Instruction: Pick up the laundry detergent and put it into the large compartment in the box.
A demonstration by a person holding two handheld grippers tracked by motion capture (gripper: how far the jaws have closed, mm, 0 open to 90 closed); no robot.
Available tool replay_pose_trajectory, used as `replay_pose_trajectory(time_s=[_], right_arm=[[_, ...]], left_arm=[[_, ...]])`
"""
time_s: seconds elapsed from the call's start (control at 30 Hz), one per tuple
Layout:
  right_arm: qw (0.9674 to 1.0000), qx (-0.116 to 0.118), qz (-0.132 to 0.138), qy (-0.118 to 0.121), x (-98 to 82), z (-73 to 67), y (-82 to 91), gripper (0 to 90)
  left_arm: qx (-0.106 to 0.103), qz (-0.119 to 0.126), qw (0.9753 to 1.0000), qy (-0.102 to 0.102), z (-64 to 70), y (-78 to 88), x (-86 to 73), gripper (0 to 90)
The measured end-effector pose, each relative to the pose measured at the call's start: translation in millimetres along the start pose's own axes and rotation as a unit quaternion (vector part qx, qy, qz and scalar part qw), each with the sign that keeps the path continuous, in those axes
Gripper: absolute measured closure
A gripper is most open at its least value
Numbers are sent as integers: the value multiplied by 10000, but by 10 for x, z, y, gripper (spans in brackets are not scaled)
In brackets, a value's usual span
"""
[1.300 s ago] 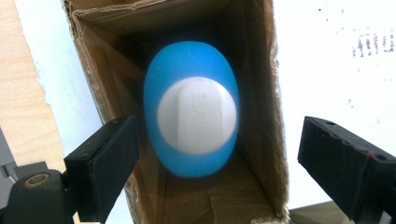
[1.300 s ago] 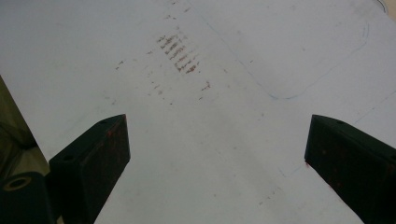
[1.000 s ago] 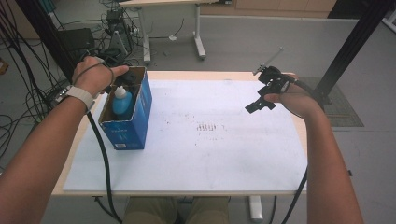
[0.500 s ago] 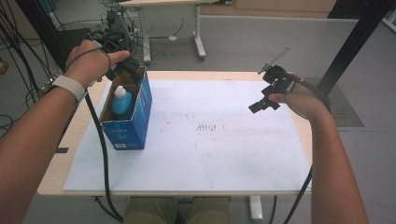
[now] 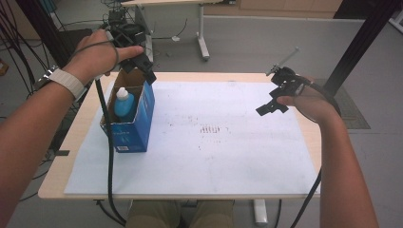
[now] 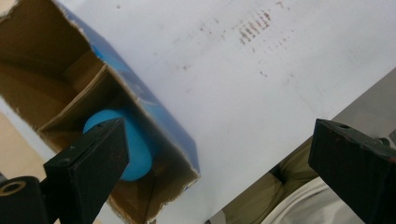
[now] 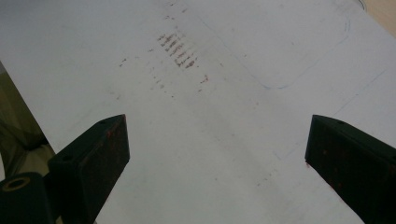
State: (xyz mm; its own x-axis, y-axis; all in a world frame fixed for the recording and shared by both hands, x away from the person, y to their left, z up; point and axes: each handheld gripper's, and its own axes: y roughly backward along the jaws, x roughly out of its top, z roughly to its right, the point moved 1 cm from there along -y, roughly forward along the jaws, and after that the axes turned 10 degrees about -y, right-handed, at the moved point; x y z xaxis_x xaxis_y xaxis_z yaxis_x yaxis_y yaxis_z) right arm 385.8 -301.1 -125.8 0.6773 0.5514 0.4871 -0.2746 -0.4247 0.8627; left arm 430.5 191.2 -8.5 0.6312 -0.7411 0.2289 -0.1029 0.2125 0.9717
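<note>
Bottle [image 5: 124, 104] sits deep in the blue carton [image 5: 140, 124], its lower body hidden by the carton wall. In the left gripper view a black jaw covers part of it. Carton print too small to read.

left gripper [image 5: 142, 64]: lifted clear of box [image 5: 138, 121] | jaws just opened, empty

A blue cardboard box [image 5: 135, 118] stands on the white sheet [image 5: 228, 152] near the left end of the desk [image 5: 57, 185], its top torn open and its brown inner walls showing. Inside it stands a blue bottle [image 5: 123, 105] with a white cap, upright, toward the near end of the box. In the left gripper view the bottle's rounded blue body [image 6: 137, 149] lies low in the box [image 6: 159, 126], behind a cardboard divider, with the far compartment empty.
</note>
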Motion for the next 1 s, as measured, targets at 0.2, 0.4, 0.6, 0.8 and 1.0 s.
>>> replay_pose_trajectory(time_s=[0.2, 0.4, 0.6, 0.8, 1.0], right_arm=[[10000, 19, 13, -45, -22, 9, -4, 64], [10000, 4, 12, -34, -24, 3, 3, 64], [10000, 24, 38, -56, -33, 4, -9, 64], [10000, 29, 30, -62, -17, -8, -23, 63], [10000, 12, 17, -42, -14, -21, -19, 64]], left_arm=[[-103, -197, 9977, -643, 128, -111, 141, 56], [-133, -397, 9904, -1320, 314, -275, 253, 56], [-182, -471, 9824, -1797, 489, -412, 293, 58], [-289, -410, 9734, -2236, 633, -526, 264, 63], [-424, -430, 9654, -2535, 708, -659, 268, 61]])
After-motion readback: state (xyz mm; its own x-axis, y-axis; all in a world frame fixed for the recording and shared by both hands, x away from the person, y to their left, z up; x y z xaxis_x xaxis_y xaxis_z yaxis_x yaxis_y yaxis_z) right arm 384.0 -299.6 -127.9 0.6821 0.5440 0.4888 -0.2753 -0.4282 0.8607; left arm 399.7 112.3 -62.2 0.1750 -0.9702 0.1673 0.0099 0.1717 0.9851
